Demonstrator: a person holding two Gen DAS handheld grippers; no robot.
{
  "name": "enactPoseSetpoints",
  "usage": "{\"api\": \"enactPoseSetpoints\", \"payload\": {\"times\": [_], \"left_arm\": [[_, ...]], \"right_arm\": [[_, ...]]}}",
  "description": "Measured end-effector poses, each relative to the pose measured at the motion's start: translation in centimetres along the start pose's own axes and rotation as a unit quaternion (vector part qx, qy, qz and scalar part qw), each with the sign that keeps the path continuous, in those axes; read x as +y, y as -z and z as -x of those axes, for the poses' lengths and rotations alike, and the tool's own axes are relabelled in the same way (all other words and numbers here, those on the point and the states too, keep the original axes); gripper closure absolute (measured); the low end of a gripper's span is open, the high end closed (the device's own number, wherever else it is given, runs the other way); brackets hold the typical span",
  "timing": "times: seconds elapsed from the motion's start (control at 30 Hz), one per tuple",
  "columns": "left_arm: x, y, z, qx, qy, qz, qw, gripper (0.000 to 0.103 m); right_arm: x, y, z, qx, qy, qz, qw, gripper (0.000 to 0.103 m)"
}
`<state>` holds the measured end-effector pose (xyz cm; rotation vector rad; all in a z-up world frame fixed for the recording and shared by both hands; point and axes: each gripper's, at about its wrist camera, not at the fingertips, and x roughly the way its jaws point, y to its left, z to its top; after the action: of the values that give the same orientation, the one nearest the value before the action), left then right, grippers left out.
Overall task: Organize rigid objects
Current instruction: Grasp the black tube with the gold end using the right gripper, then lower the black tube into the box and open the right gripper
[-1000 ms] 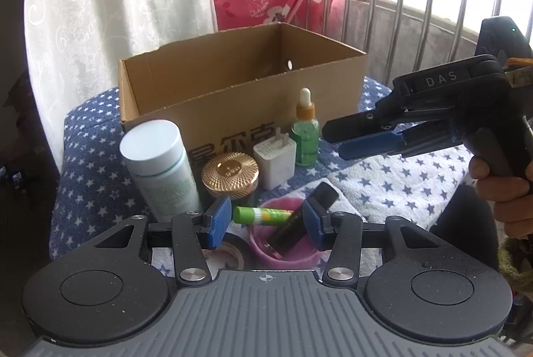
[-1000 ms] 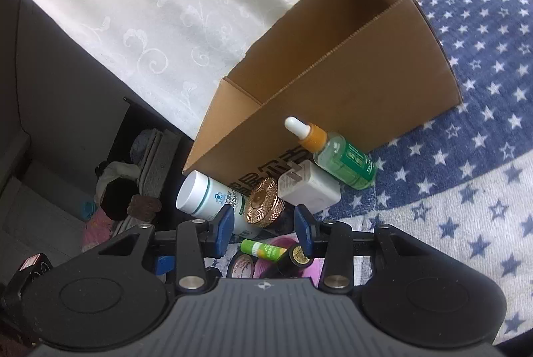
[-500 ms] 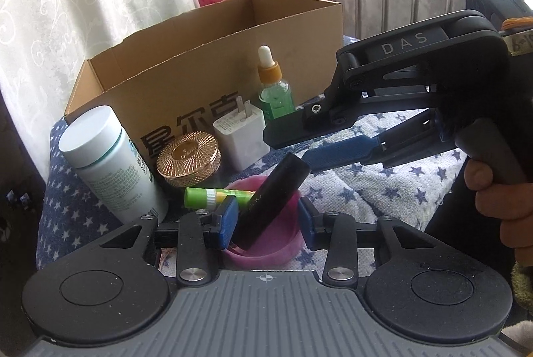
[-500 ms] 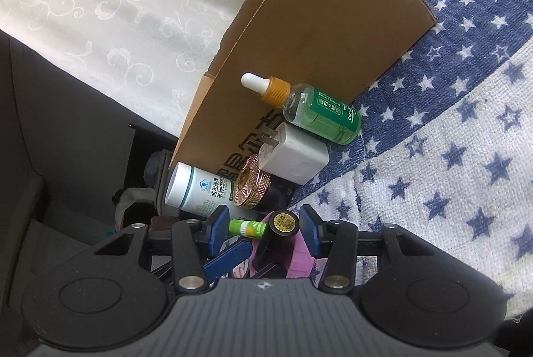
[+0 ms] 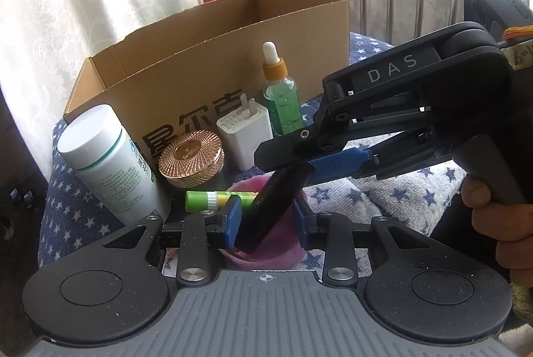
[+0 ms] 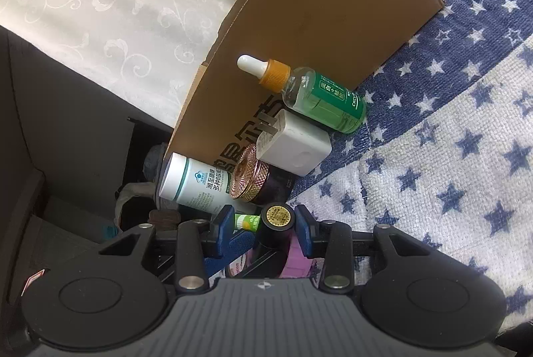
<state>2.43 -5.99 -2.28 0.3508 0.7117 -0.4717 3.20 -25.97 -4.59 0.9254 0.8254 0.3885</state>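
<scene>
Closing both tongs, left and right, around the black cylindrical tube leaning in the pink plastic cup, pads not clearly clamped, probably steadying it for the cardboard box.

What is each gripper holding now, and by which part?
Nothing gripped yet: both are closing on the black tube, left gripper low, right gripper at its top.
</scene>
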Motion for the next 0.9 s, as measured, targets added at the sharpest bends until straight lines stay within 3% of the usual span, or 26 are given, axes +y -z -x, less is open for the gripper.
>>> {"api": "enactPoseSetpoints", "payload": {"times": [0.13, 0.6, 0.9], "left_arm": [[-0.4, -0.3, -0.3, 0.0, -0.002, 0.001, 1.0, 0.07], [-1.3, -0.3, 1.8, -0.031, -0.027, -0.009, 0.9991, 0.076], [0.2, -4.4, 6.7, -0.11, -0.056, -0.013, 0.9923, 0.079]], "right_arm": [[0.3, 0.0, 0.0, -0.002, 0.019, 0.012, 1.0, 0.077], [5.7, 1.5, 1.8, -0.028, 0.043, 0.136, 0.989, 0.079], [13.5, -0.6, 4.1, -0.066, 0.016, 0.266, 0.961, 0.079]]}}
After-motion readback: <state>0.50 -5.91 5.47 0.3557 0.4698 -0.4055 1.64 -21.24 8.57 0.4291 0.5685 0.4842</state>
